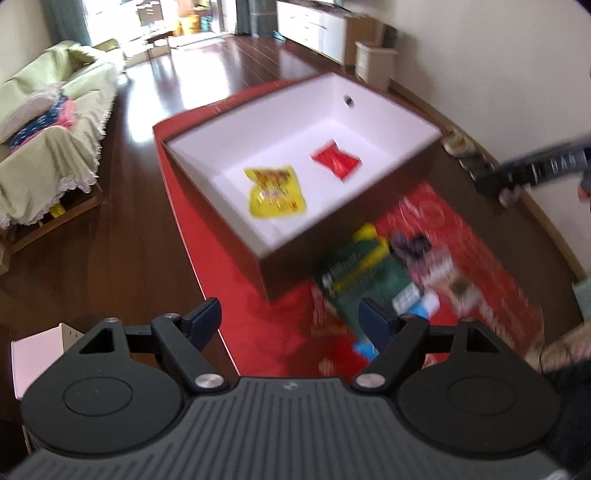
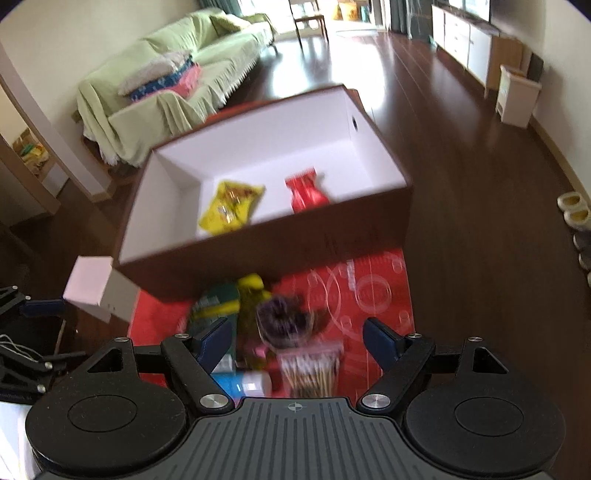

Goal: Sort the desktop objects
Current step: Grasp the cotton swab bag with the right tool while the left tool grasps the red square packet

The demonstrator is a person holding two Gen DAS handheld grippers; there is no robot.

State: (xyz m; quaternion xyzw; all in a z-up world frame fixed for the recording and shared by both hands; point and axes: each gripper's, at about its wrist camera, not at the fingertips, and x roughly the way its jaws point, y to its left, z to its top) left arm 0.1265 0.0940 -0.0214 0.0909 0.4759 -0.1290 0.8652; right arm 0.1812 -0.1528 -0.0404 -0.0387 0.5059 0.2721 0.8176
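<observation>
A brown box with a white inside (image 1: 229, 177) (image 2: 173, 199) stands on the red mat (image 1: 236, 295) (image 2: 369, 280). It holds a yellow packet (image 1: 275, 192) (image 2: 231, 206) and a red packet (image 1: 336, 159) (image 2: 306, 192). A blurred pile lies on the mat in front of the box: a green and yellow package (image 1: 354, 273) (image 2: 218, 299), a dark purple item (image 1: 410, 247) (image 2: 280, 321), a pack of sticks (image 2: 310, 373). My left gripper (image 1: 291, 321) is open and empty above the mat's near edge. My right gripper (image 2: 297, 339) is open and empty above the pile.
The right gripper's dark body (image 1: 532, 170) shows at the right edge of the left view. A small pink-white box (image 2: 92, 284) (image 1: 37, 350) stands left of the mat. A green sofa (image 2: 177, 81), white cabinets (image 1: 314, 26) and dark wood floor lie beyond.
</observation>
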